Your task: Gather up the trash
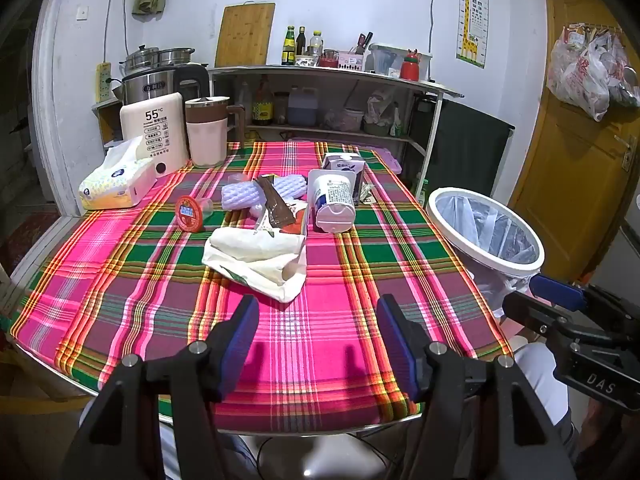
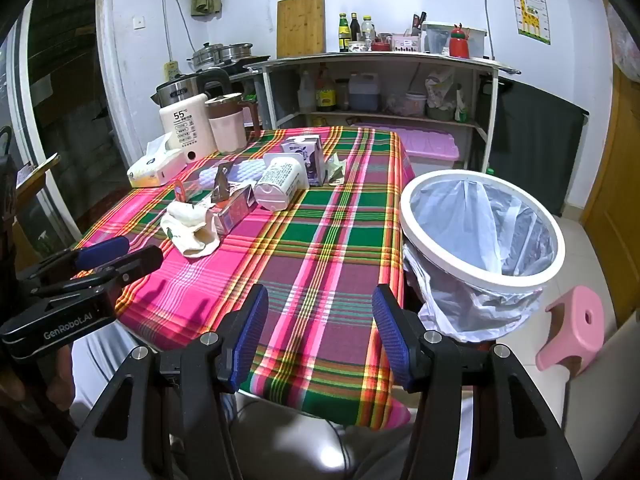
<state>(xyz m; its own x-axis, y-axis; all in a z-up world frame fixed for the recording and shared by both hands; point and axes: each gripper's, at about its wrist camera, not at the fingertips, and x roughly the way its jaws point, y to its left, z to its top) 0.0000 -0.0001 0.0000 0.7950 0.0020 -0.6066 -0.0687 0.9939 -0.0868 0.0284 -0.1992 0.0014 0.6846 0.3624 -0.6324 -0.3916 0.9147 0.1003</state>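
With nothing yet picked up, both the left gripper (image 1: 318,334) and right gripper (image 2: 320,330) are held with jaws released above the worktop (image 1: 320,320), where the trash pile (image 1: 276,216) lies mid-cloth, so a forward reach is judged necessary before the lined bin (image 2: 482,226) is used.

- A home kitchen: steel pots (image 1: 158,56) and a kettle (image 1: 154,86) at upper left.
- Cutting board (image 1: 245,34) against the wall, sauce bottles (image 1: 289,46) on the shelf unit (image 1: 328,72), top centre.
- Plaid-clothed worktop (image 1: 320,320) in the middle.

Bright, even indoor light, sharp focus; strong fisheye bending, dark corners; perhaps overhead source
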